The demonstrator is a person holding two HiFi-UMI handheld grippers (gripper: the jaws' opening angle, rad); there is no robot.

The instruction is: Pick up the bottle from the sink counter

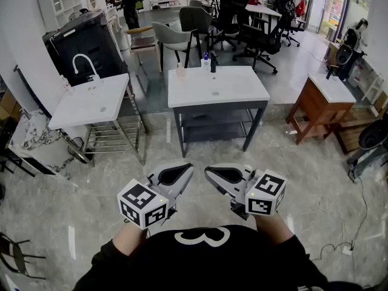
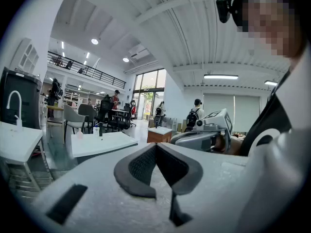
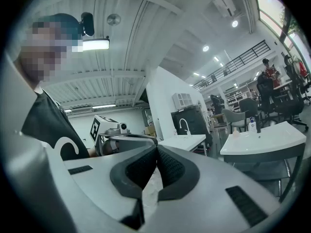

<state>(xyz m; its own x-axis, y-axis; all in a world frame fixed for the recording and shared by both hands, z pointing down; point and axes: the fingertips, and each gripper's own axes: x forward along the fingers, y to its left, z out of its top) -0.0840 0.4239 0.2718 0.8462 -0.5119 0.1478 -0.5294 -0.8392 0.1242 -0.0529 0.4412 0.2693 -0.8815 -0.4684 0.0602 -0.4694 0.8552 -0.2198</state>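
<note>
The bottle (image 1: 205, 60), small and white with a blue cap, stands at the back edge of the white sink counter (image 1: 230, 93), beside a black faucet (image 1: 213, 62). A smaller pinkish bottle (image 1: 180, 70) stands to its left. Both grippers hang low by the person's chest, far short of the counter. My left gripper (image 1: 187, 170) is shut and empty, and so is my right gripper (image 1: 210, 172). The left gripper view shows its jaws (image 2: 156, 144) closed, with the bottle (image 2: 95, 129) far off. In the right gripper view the jaws (image 3: 156, 147) are closed too, and the bottle (image 3: 251, 124) is distant.
A second white sink counter (image 1: 79, 111) with a white faucet stands at the left on a metal rack. A wooden cabinet (image 1: 321, 105) is at the right. Chairs and desks fill the room behind. Cables (image 1: 339, 247) lie on the floor at the right.
</note>
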